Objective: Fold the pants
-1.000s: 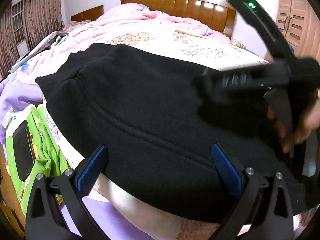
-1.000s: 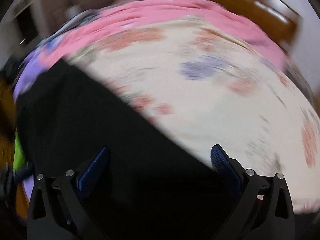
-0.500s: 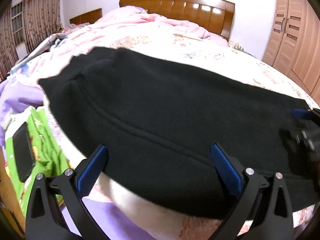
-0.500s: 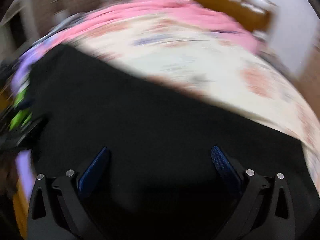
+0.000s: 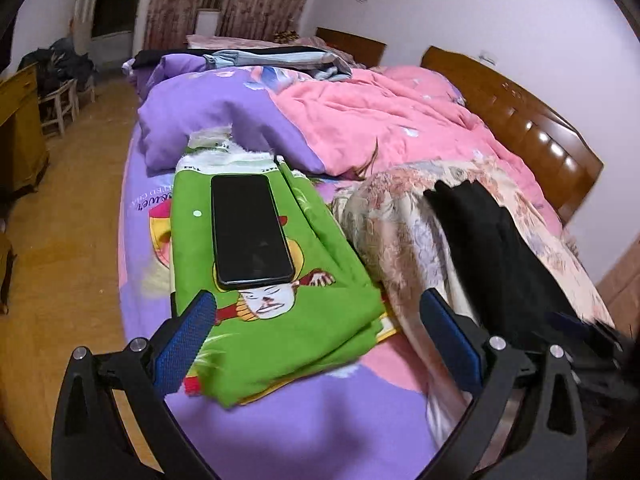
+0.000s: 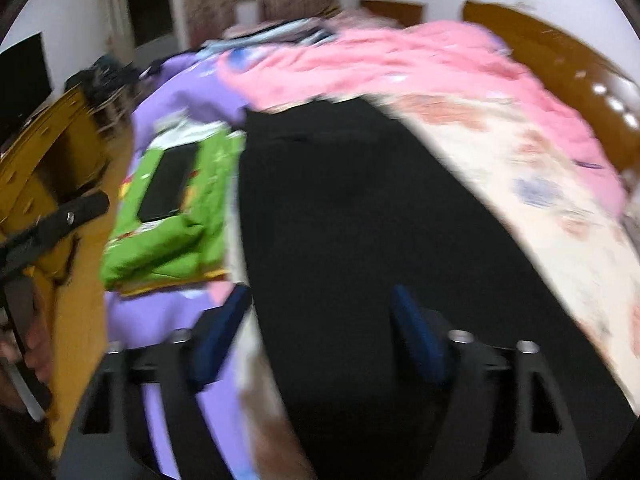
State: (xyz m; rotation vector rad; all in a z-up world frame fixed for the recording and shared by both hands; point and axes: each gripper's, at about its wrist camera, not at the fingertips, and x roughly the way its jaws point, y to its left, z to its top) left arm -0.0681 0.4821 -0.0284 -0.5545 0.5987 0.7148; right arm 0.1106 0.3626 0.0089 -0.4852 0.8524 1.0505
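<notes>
The black pants (image 6: pixel 360 220) lie flat on a floral quilt on the bed and fill the middle of the blurred right wrist view. In the left wrist view they show as a dark strip (image 5: pixel 492 248) at the right. My left gripper (image 5: pixel 316 344) is open and empty over a green cloth, left of the pants. My right gripper (image 6: pixel 320 332) is open and empty, low over the near end of the pants. The left tool's handle (image 6: pixel 52 220) shows at the left edge of the right wrist view.
A black phone (image 5: pixel 248 228) lies on a folded green cartoon cloth (image 5: pixel 280 320) on the purple sheet. A pink duvet (image 5: pixel 380 120) and purple bedding (image 5: pixel 208 116) are heaped behind. A wooden headboard (image 5: pixel 520 128) stands at the right, wooden floor (image 5: pixel 60 240) and a cabinet (image 5: pixel 20 128) at the left.
My left gripper has swung left, off the pants, and now faces the green cloth and phone. My right gripper has shifted along the pants toward their left end. Both stay open.
</notes>
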